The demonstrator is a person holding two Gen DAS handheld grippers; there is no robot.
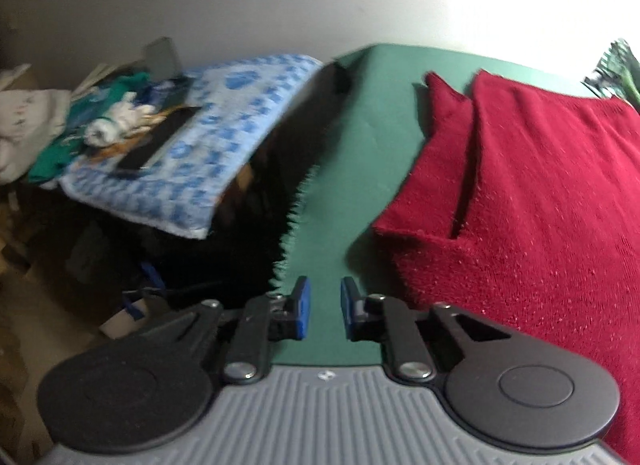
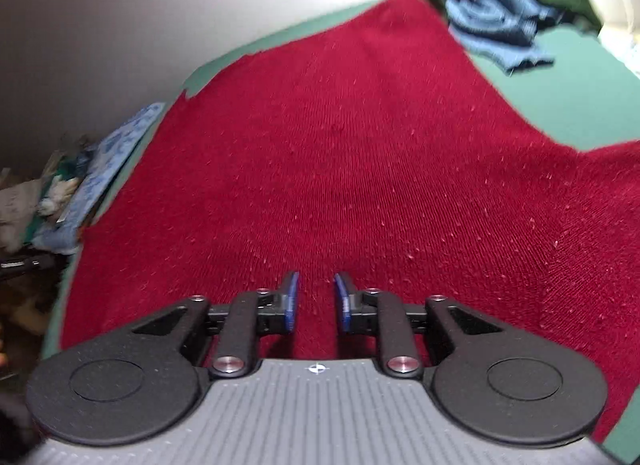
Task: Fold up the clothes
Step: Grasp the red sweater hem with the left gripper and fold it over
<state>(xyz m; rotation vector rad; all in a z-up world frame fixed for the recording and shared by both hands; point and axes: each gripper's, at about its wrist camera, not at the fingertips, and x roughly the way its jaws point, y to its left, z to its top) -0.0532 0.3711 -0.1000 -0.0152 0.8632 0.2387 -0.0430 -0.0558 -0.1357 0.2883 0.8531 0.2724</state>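
A dark red knit garment (image 1: 528, 201) lies spread flat on the green table cover (image 1: 352, 169), with a sleeve folded along its left side. My left gripper (image 1: 324, 305) is open and empty above the bare green cover near the table's left edge, just left of the garment's sleeve corner. In the right wrist view the red garment (image 2: 352, 161) fills most of the frame. My right gripper (image 2: 316, 301) is open and empty, held over the garment's near middle.
A pile of blue, green and white clothes (image 2: 508, 5) sits at the table's far right. Left of the table, a blue-patterned blanket (image 1: 208, 137) covers a stand holding clutter and a dark flat object (image 1: 156, 145). The table's frayed left edge (image 1: 292, 225) drops to a dark gap.
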